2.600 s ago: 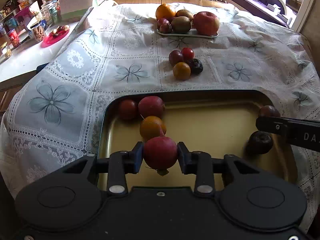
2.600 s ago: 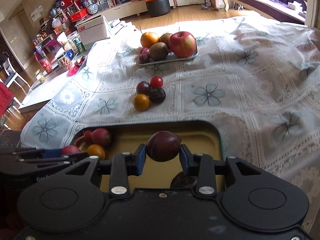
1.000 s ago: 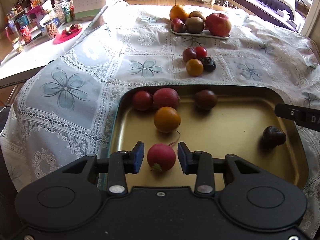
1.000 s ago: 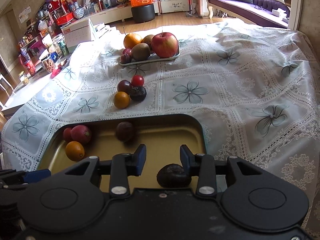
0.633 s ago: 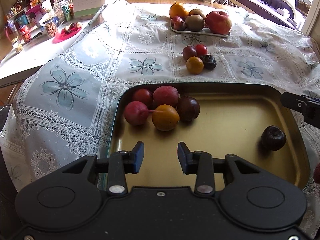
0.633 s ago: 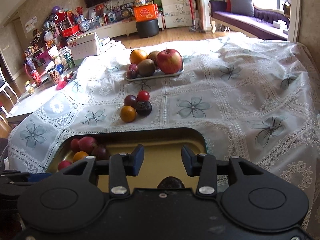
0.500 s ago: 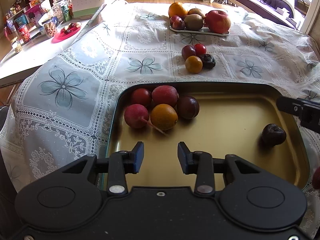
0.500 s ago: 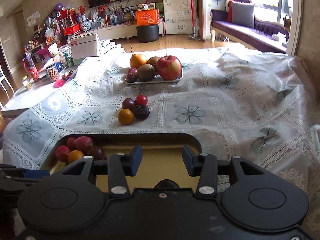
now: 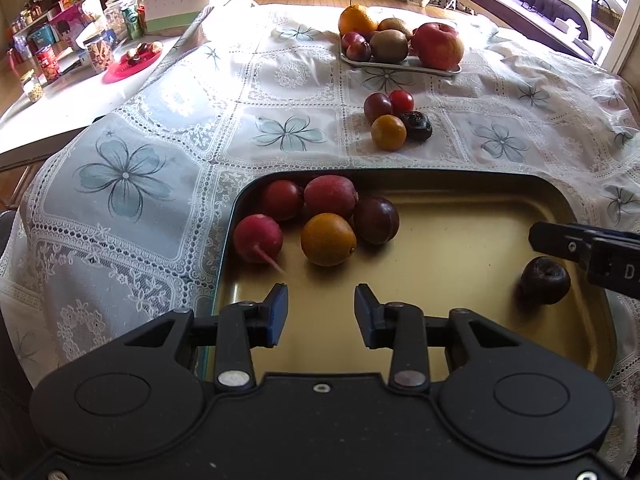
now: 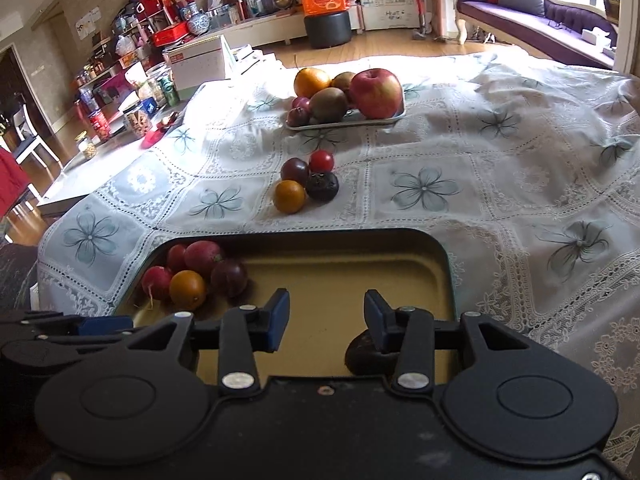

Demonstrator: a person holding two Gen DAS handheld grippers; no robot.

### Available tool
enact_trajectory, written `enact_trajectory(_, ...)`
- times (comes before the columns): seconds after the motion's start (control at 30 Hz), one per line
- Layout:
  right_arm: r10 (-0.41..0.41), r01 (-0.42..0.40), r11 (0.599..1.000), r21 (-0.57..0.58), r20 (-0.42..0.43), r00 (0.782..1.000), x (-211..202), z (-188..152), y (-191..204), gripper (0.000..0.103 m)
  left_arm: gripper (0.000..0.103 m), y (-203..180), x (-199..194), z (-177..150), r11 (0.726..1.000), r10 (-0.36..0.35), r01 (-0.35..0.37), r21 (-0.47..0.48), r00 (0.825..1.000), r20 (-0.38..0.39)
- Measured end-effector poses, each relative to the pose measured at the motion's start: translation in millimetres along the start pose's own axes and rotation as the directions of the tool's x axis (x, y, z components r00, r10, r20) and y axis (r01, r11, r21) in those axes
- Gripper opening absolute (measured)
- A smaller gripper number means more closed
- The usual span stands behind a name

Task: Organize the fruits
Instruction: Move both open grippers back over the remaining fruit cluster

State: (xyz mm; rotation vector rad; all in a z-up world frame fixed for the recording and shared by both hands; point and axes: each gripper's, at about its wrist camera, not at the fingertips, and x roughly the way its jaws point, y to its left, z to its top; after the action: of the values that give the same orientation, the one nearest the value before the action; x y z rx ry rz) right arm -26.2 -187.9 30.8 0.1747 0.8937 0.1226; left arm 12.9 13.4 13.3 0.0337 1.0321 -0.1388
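Left wrist view: the left claw (image 9: 320, 312) hangs over the near part of the gold tray (image 9: 460, 240) with its jaws spread wide and nothing between them. In the tray's far left corner five pieces sit bunched and touching: a radish (image 9: 258, 238) with its root trailing toward the claw, an orange fruit (image 9: 328, 239), a dark plum (image 9: 376, 220) and two red fruits behind them. A wrinkled dark fruit (image 9: 545, 280) lies alone at the tray's right side, just under the tip of the other claw. On the worktop's lace cloth (image 9: 160, 152), four small fruits (image 9: 396, 120) wait in a tight clump beyond the tray, and a white plate (image 9: 400, 66) of larger fruit stands farther back.

Right wrist view: the right claw (image 10: 326, 322) is likewise parted wide and holds nothing; the wrinkled fruit sits half hidden below its right finger. The clump (image 10: 306, 180) lies straight ahead, past the tray's far rim.

The likely next step is fetching from that clump. Because the four touch, a claw should take an outer piece, the small orange one (image 10: 290, 197) nearest the tray, coming down with the jaws straddling it across its free sides, so its neighbours are not nudged into rolling. Squeeze gently and lift clear of the rim before setting it down.
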Motion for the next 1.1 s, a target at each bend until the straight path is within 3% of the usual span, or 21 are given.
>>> enact_trajectory(0.63, 0.020, -0.008, 0.994, 0.105, -0.110, 0.994, 27, 40, -25, 0.045, 0.045, 17, 13, 68, 1.000, 0.002, -0.002, 0.008, 1.000, 0.010)
enact_trajectory(0.87, 0.020, -0.006, 0.991, 0.130, -0.103, 0.994, 40, 71, -34, 0.045, 0.045, 4, 27, 88, 0.999, -0.012, 0.011, 0.040, 1.000, 0.014)
enact_trajectory(1.1, 0.000, 0.011, 0.991, 0.134, -0.079, 0.997, 56, 91, -35, 0.045, 0.045, 8, 36, 97, 1.000, -0.023, 0.023, -0.009, 1.000, 0.013)
